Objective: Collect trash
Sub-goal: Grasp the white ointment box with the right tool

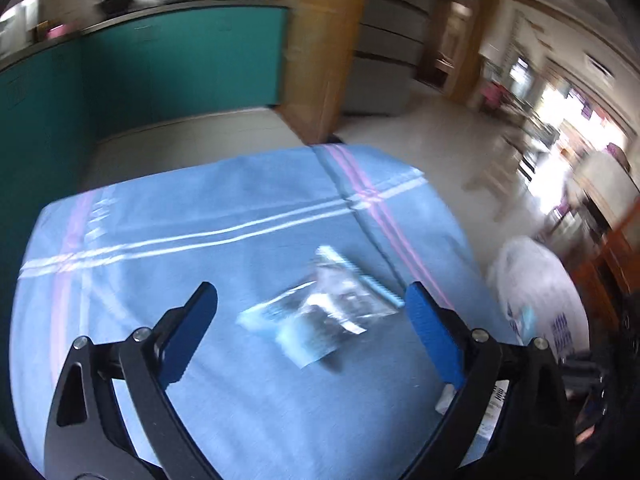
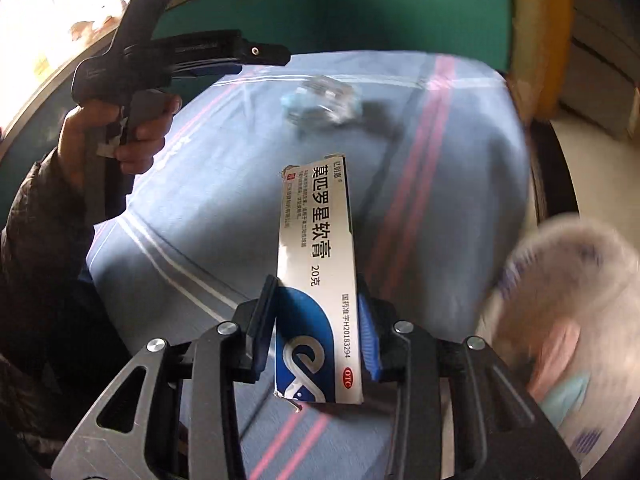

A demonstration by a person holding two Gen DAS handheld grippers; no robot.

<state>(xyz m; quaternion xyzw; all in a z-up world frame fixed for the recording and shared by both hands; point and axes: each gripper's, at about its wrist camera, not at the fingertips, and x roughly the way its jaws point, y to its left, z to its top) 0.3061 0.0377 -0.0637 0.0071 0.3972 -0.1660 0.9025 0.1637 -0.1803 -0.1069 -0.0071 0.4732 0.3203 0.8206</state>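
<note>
Box (image 2: 316, 280) sits clamped by its lower end in the right gripper (image 2: 318, 324), lifted clear for the bag (image 2: 560, 320) beside the table (image 1: 160, 248), while the left gripper (image 1: 312, 320) hangs spread wide above the wrapper (image 1: 320, 312), likely next.

Bare blue cloth (image 1: 248, 400) around wrapper (image 1: 320, 312); bag (image 1: 536, 292) beside table edge.

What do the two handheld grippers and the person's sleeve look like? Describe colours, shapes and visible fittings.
Both grippers, left gripper and right gripper, have black angular frames with triangular cut-outs and silver round bolts at the joints. Their fingers are flat blue ribbed pads on black backing. From the right wrist view, the left gripper has a black pistol-style handle. The sleeve is dark and quilted.
</note>
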